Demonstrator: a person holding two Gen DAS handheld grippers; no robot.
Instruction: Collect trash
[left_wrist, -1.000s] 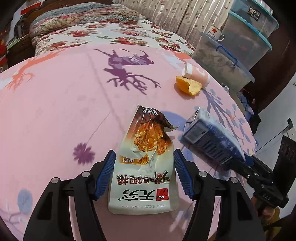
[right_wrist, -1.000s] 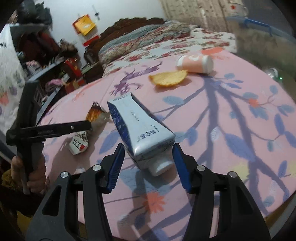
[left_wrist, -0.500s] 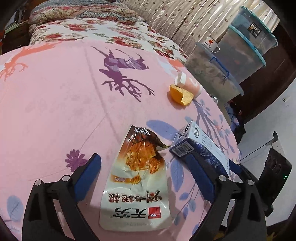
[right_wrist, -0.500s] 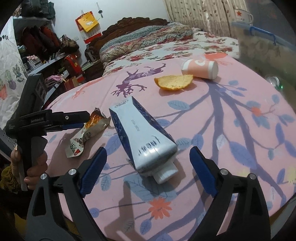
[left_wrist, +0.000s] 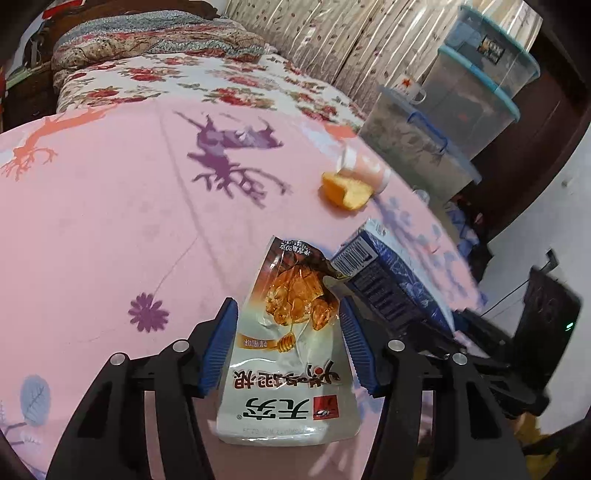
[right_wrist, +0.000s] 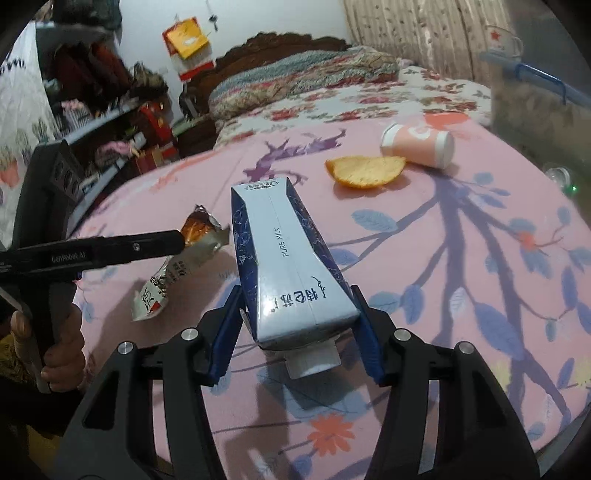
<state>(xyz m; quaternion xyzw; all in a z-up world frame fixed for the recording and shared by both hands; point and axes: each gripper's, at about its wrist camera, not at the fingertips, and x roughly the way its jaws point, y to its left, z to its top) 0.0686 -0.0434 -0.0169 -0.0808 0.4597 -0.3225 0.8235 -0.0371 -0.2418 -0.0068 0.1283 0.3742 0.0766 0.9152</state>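
The left gripper (left_wrist: 288, 347) has just been closing, and its blue pads now press both edges of the torn, flattened white-and-orange foil snack wrapper (left_wrist: 291, 343), which hangs lifted off the round table with a pink leaf-print cloth (left_wrist: 110, 221); nothing shows inside the wrapper. The right gripper (right_wrist: 295, 328) has likewise just been closing and is clenched on the lower end of the blue-and-white milk carton (right_wrist: 284, 258), whose white cap end points at 6 o'clock in the right wrist view; its contents cannot be seen. At 1 o'clock from the carton lies a curved orange peel (right_wrist: 365, 171), and just beyond it a pink-and-white paper cup (right_wrist: 417, 146) lies on its side. Past the table edge, at 2 o'clock in the left wrist view, stand stacked clear plastic storage bins with blue lids (left_wrist: 461, 110), a white mug (left_wrist: 408, 90) on the lowest; what fills them cannot be told.
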